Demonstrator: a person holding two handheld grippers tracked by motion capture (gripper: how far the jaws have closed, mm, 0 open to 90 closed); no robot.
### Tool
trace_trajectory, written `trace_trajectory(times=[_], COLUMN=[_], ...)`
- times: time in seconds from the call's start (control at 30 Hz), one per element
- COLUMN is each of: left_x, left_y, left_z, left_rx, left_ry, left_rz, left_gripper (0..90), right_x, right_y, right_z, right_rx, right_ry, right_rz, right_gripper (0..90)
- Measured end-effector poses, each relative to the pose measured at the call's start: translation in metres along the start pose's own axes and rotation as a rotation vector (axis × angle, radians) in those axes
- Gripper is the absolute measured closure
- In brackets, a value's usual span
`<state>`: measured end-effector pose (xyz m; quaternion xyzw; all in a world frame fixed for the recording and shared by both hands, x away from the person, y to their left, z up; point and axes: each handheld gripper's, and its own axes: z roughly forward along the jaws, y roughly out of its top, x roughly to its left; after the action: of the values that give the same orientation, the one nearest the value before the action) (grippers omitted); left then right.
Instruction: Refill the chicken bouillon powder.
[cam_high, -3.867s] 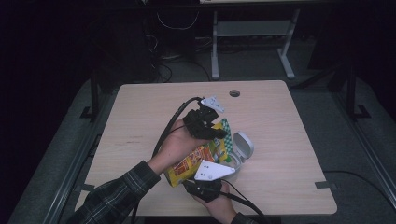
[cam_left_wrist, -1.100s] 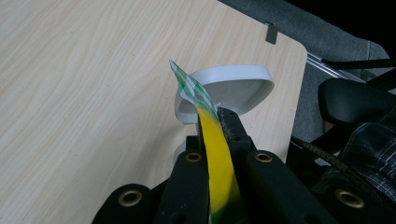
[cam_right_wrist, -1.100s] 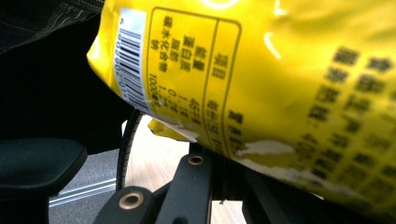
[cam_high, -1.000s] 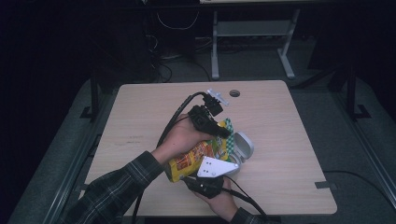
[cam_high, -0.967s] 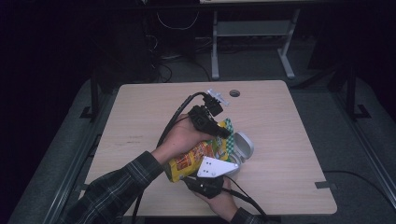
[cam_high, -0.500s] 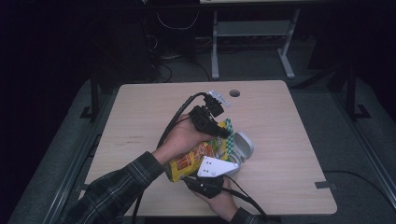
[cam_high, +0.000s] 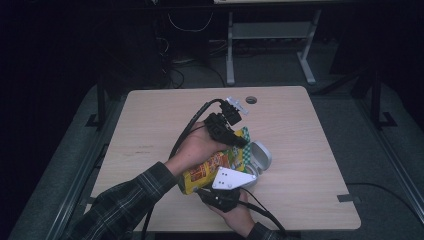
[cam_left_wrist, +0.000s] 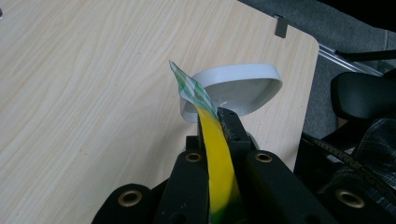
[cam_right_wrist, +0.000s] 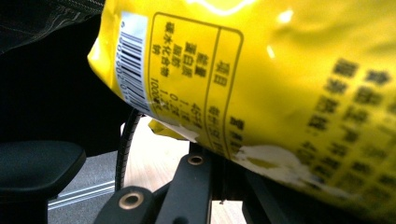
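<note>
A yellow snack bag (cam_high: 202, 172) hangs tilted between my two grippers, over a white bowl (cam_high: 261, 156) on the wooden table (cam_high: 150, 125). My left gripper (cam_high: 239, 141) is shut on the bag's upper sealed edge. In the left gripper view that edge (cam_left_wrist: 212, 140) is a yellow strip with a green checked tip, pinched between the black jaws (cam_left_wrist: 219, 116) just above the bowl (cam_left_wrist: 238, 88). My right gripper (cam_high: 223, 189) grips the bag's lower end from the near side. In the right gripper view the bag's printed back (cam_right_wrist: 280, 70) looms overhead, with its bottom seam in the shut jaws (cam_right_wrist: 219, 154).
A round cable hole (cam_high: 251, 100) sits near the table's far edge. A metal bracket (cam_high: 347, 198) lies at the near right corner. A black chair seat (cam_right_wrist: 37, 168) is below the table's near side. A desk frame (cam_high: 270, 45) stands behind.
Since the oldest frame my left gripper has shifted slightly away and to the right with the bag's top edge. Over the last second nothing has moved.
</note>
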<state>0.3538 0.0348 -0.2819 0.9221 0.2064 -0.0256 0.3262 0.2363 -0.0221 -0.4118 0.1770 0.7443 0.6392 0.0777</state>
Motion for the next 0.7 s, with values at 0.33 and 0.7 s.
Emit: trace_trajectory(times=[0.33,0.7], left_x=[0.0004,0.0008], left_y=[0.0002,0.0002], left_z=[0.0005,0.0011], left_rx=[0.008,0.013], left_ry=[0.002,0.0], left_rz=[-0.001,0.0], left_gripper=[89.6,89.6], right_x=[-0.0004,-0.0002], right_y=[-0.0001,-0.0003], right_z=[0.0004,0.0004], right_rx=[-0.001,-0.003], right_ry=[0.002,0.001], right_rz=[0.005,0.003], right_gripper=[90.0,90.0])
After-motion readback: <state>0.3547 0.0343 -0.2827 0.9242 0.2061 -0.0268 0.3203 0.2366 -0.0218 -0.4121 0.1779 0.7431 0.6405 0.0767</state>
